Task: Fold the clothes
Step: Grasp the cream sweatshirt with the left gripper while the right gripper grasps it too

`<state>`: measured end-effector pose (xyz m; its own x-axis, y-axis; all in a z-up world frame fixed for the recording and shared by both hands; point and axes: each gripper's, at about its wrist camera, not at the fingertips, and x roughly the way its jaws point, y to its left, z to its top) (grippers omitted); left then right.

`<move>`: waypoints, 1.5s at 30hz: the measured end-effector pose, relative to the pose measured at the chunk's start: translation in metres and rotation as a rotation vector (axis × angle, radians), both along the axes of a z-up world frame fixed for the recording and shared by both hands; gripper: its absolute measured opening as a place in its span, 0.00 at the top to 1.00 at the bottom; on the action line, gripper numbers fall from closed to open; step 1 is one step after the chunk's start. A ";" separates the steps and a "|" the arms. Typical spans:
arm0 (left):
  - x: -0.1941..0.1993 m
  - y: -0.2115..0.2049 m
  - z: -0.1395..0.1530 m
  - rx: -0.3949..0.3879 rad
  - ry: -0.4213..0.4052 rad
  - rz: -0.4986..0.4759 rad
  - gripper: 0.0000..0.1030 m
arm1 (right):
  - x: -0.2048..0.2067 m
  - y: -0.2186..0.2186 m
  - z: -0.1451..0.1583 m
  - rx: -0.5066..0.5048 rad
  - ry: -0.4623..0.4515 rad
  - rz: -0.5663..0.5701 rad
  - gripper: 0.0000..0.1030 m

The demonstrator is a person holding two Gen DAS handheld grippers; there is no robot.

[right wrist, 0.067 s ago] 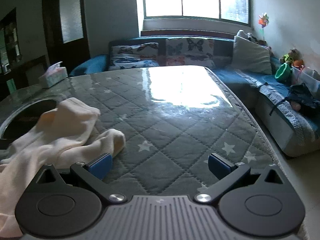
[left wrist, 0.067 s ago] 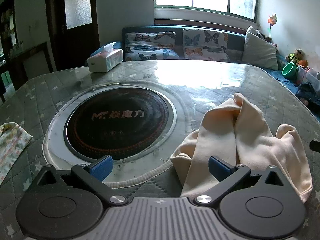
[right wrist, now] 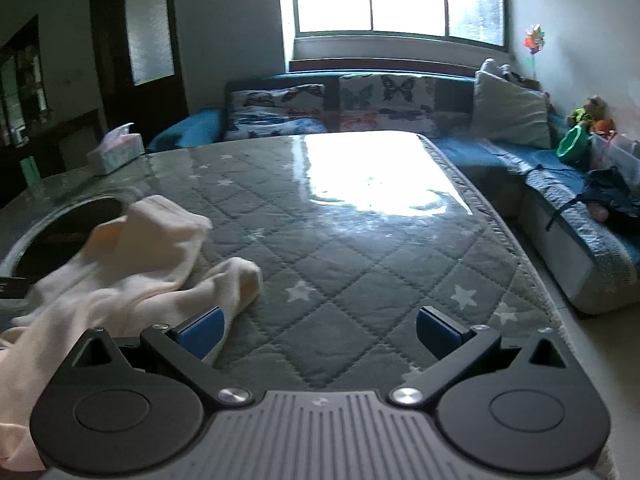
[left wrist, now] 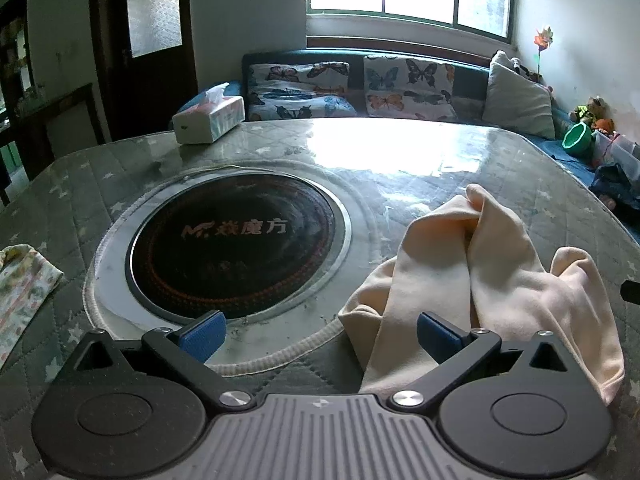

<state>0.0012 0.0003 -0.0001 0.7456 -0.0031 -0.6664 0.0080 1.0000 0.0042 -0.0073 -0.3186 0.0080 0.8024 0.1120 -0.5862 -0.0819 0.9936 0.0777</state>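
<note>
A crumpled cream garment (left wrist: 480,280) lies on the quilted grey table cover (left wrist: 400,168), to the right of the round black cooktop (left wrist: 236,244). My left gripper (left wrist: 318,334) is open and empty above the table's near edge; its right finger is over the garment's near fold. In the right wrist view the same garment (right wrist: 132,272) lies at the left. My right gripper (right wrist: 318,332) is open and empty, its left finger beside the garment's edge.
A tissue box (left wrist: 208,120) stands at the table's far left. A floral cloth (left wrist: 20,292) lies at the left edge. A sofa with butterfly cushions (left wrist: 408,88) runs behind the table. The table's right edge (right wrist: 516,248) drops to the floor.
</note>
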 end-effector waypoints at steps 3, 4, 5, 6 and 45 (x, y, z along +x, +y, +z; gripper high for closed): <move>0.003 0.001 -0.003 -0.003 0.016 -0.005 0.00 | 0.003 0.011 -0.002 0.009 -0.002 0.010 0.00; 0.002 0.000 -0.002 0.003 0.012 -0.008 0.00 | 0.007 0.023 -0.003 0.006 -0.002 0.015 0.00; 0.002 0.000 -0.001 0.005 0.013 -0.011 0.00 | 0.013 0.044 -0.002 -0.021 0.005 0.025 0.00; 0.003 -0.001 -0.001 0.004 0.021 -0.016 0.00 | 0.017 0.061 -0.001 -0.036 0.011 0.040 0.00; 0.104 -0.058 -0.004 0.034 -0.007 -0.421 0.39 | 0.120 0.113 -0.012 0.175 0.141 0.319 0.33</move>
<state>0.1053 -0.0575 -0.0042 0.6880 -0.2868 -0.6666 0.4158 0.9087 0.0382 0.1122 -0.2051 -0.0042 0.6241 0.4511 -0.6379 -0.3614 0.8906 0.2763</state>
